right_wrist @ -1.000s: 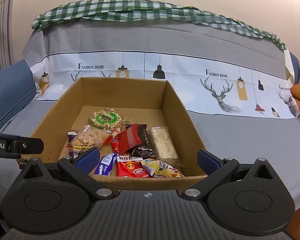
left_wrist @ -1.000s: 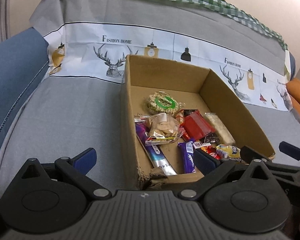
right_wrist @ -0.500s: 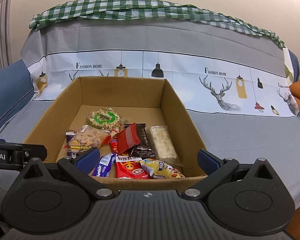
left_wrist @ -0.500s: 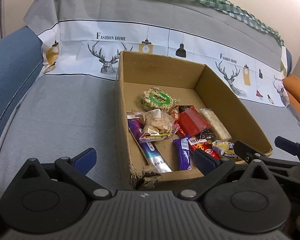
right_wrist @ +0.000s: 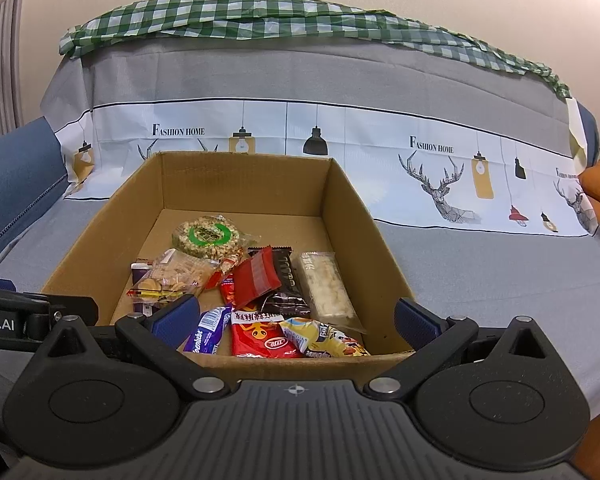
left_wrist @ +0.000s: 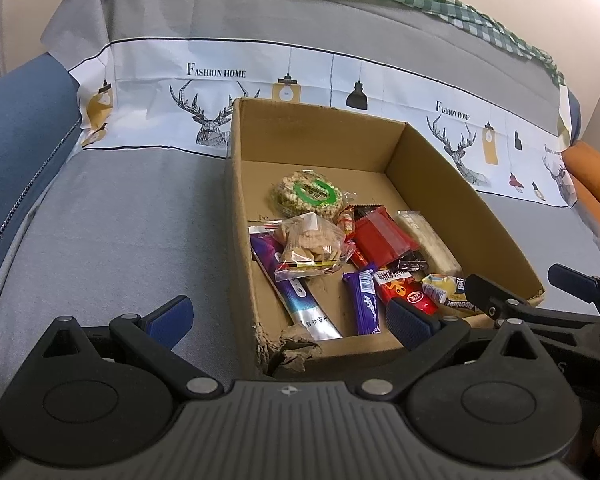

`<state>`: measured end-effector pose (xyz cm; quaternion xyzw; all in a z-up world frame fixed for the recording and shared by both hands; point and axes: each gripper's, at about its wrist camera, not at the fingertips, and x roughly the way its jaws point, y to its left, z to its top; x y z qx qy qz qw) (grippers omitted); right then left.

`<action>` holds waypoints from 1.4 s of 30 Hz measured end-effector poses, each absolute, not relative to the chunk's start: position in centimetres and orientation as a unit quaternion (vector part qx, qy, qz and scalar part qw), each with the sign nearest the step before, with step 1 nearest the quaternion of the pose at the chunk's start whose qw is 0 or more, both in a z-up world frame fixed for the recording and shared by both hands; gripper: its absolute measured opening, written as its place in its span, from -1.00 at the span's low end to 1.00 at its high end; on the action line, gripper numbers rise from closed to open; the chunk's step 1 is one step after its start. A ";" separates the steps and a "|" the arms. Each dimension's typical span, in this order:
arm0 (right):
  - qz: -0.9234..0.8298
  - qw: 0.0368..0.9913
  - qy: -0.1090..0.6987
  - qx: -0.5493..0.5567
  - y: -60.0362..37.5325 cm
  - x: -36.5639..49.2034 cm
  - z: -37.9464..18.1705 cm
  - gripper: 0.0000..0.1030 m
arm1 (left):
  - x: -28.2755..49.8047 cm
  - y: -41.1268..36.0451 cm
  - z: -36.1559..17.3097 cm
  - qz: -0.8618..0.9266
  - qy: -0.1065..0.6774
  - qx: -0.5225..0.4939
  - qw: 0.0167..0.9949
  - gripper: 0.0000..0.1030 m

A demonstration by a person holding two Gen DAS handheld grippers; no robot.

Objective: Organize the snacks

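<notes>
Snacks in bright wrappers [right_wrist: 260, 300] fill the brown cardboard box [right_wrist: 346, 216] on the grey sofa [left_wrist: 112, 240] — left hand-held gripper [left_wrist: 290, 318] and right hand-held gripper [right_wrist: 294, 316] both spread apart, empty.

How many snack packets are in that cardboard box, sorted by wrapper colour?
Clear wrappers: 3, a green-label rice cake, biscuit bag, white bar
Red: 2, pouch, chip bag
Purple: 2, long packet, small bar
Dark brown: 1
Yellow: 1
Total: 9 clearly visible; small pieces beneath may be more.

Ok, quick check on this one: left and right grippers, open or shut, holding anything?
Left gripper: open, holding nothing.
Right gripper: open, holding nothing, at the cardboard box.
</notes>
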<state>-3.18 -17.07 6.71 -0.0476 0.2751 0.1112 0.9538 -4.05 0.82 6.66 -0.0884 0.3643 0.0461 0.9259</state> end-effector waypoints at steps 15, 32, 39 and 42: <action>0.111 0.954 0.274 -0.051 -17.0 -3.2 6.7 0.99 | -4.0 0.8 6.7 0.041 0.365 -0.090 0.926 0.99; 0.108 0.956 0.271 -0.045 -17.0 -3.3 6.9 0.99 | -4.1 0.8 6.8 0.028 0.353 -0.079 0.932 0.99; 0.105 0.956 0.272 -0.040 -17.0 -3.1 6.8 0.99 | -3.6 0.8 6.7 0.018 0.348 -0.075 0.934 0.99; 0.102 0.955 0.274 -0.041 -17.1 -2.8 6.7 0.99 | -3.4 0.7 6.6 0.010 0.345 -0.073 0.936 0.99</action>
